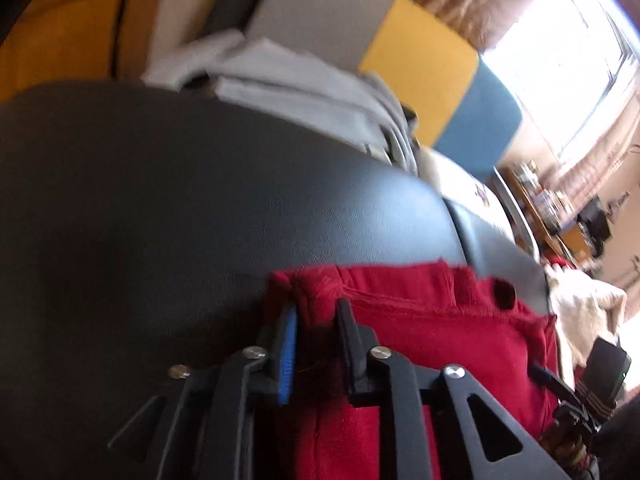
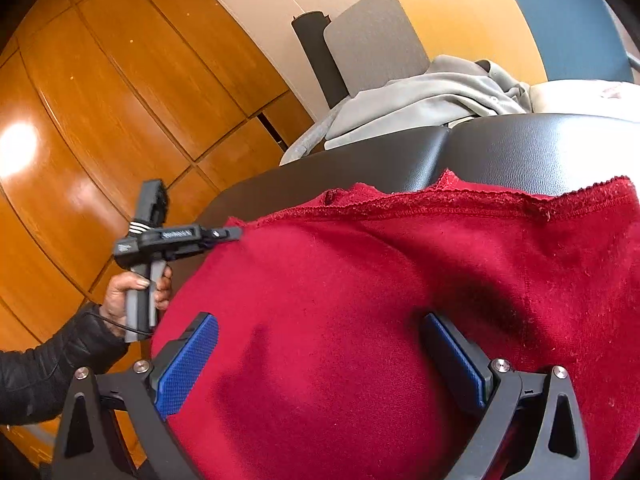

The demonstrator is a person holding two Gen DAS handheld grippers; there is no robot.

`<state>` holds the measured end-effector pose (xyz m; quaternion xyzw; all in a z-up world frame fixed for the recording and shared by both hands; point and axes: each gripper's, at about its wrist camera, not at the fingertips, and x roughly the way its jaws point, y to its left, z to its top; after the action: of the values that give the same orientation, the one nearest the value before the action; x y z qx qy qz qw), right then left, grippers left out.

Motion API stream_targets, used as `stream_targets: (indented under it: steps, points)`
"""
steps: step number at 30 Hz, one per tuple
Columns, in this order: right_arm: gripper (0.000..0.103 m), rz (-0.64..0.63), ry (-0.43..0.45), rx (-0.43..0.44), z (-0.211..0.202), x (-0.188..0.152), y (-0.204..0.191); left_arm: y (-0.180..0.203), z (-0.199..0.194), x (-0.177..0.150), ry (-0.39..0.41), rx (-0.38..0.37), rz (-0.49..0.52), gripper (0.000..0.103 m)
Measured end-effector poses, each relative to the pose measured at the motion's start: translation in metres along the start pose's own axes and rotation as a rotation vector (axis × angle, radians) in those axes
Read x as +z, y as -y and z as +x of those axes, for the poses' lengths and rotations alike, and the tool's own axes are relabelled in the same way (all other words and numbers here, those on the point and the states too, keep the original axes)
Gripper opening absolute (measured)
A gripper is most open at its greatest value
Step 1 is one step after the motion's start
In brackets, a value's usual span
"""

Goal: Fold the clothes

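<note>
Left gripper [image 1: 316, 316] clamped on a bunched corner of the red garment [image 2: 360, 300] at its far-left edge. Right gripper [image 2: 320, 344] spread wide, poised above the cloth's middle — grasping nothing. Garment spread flat on the dark cushion [image 1: 160, 200], scalloped hem running left-right.

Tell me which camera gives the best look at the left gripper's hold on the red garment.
The left wrist view: the left gripper is shut on a bunched corner of the red garment, seen close between the fingers. The right wrist view shows that gripper small and from the side at the garment's edge, beyond the open right gripper.
</note>
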<state>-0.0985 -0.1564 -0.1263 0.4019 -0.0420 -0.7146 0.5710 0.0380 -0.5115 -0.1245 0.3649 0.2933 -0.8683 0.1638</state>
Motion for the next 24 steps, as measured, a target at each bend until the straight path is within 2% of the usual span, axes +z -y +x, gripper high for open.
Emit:
stream_targets:
  steps: [3,5,7,10,14,18,20,24]
  points:
    - [0.103,-0.005,0.000,-0.009,0.001,0.000,-0.002,-0.001,-0.036,-0.007,0.096,0.000,-0.030,0.020]
    - [0.103,-0.003,0.000,-0.012,0.001,0.000,-0.002,0.006,-0.053,-0.017,0.130,-0.024,-0.027,0.022]
    - [0.103,0.010,-0.011,-0.018,-0.001,0.002,-0.002,0.023,-0.056,-0.030,0.112,-0.061,0.012,0.023]
    - [0.103,0.076,-0.010,-0.014,-0.025,0.006,-0.001,0.067,-0.045,-0.051,0.045,-0.106,0.126,0.023]
    - [0.103,0.094,0.083,-0.016,-0.106,-0.011,0.007,0.129,-0.028,-0.072,-0.018,-0.183,0.282,0.027]
    - [0.103,0.130,0.038,-0.055,-0.159,-0.049,0.025,0.188,-0.005,-0.083,-0.063,-0.249,0.391,0.027]
    - [0.103,0.151,0.007,-0.072,-0.169,-0.069,0.033,0.218,0.006,-0.089,-0.085,-0.281,0.445,0.027]
    - [0.103,0.132,-0.027,0.014,-0.157,-0.079,0.033,0.259,0.025,-0.097,-0.119,-0.318,0.510,0.027]
